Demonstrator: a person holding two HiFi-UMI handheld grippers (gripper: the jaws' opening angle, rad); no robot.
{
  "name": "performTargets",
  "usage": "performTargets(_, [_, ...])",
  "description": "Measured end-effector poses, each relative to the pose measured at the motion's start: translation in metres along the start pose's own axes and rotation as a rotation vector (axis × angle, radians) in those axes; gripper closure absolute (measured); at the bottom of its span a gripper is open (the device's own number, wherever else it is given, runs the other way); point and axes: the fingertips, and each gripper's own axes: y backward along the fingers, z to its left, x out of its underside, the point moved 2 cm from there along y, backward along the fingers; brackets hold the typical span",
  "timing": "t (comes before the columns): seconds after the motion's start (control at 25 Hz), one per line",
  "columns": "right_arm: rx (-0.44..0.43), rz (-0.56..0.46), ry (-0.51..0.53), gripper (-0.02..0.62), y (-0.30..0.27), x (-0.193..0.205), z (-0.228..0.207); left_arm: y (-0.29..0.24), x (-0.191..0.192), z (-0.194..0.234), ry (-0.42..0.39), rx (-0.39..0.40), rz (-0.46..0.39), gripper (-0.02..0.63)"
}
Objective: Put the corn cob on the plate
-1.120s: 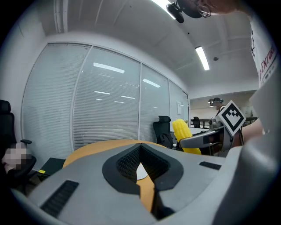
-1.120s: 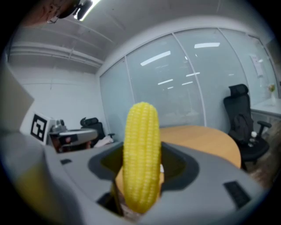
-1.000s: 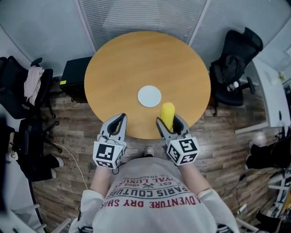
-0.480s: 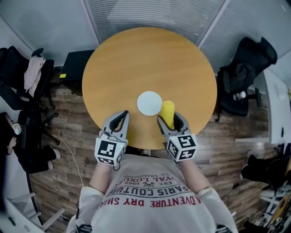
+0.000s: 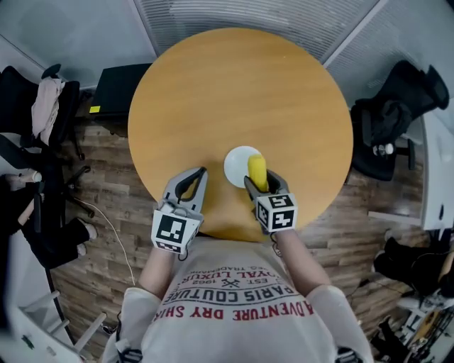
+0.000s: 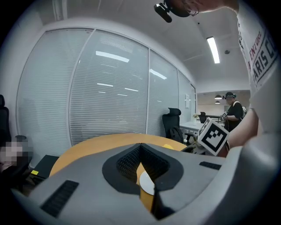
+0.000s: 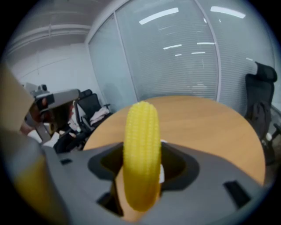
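The corn cob (image 7: 141, 154), judged light, stiff and firmly gripped at mid-length, was clamped between the jaws of the right gripper (image 5: 260, 183) over the right edge of the plate (image 5: 236, 164), while the left gripper (image 5: 191, 179) was held closed on nothing.

Round wooden worktop (image 5: 234, 92) fills the centre of the frame. Upper left, a black cabinet (image 5: 117, 92) sits just beside it on the plank floor (image 5: 113, 234). Far left, an office chair (image 5: 28, 106) draped with clothing; right edge, another black chair (image 5: 394, 117). Slatted blinds (image 5: 248, 14) run along the top.
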Motion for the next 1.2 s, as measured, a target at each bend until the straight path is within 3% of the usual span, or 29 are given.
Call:
performTargets(0.6, [0.021,0.262,0.036,0.328,-0.101,0.040,-0.014,-0.016,0.039,0.048,0.067,-0.026,0.100,0.572])
performTargets(1.04, [0.056,0.345,0.004,0.328,-0.112,0.056,-0.021,-0.012,0.053,0.059,0.070,-0.040,0.132,0.572])
performTargets(1.2, [0.060,0.326,-0.024,0.328,-0.113,0.052,-0.021,-0.011,0.051,0.060,0.062,-0.041,0.134,0.572])
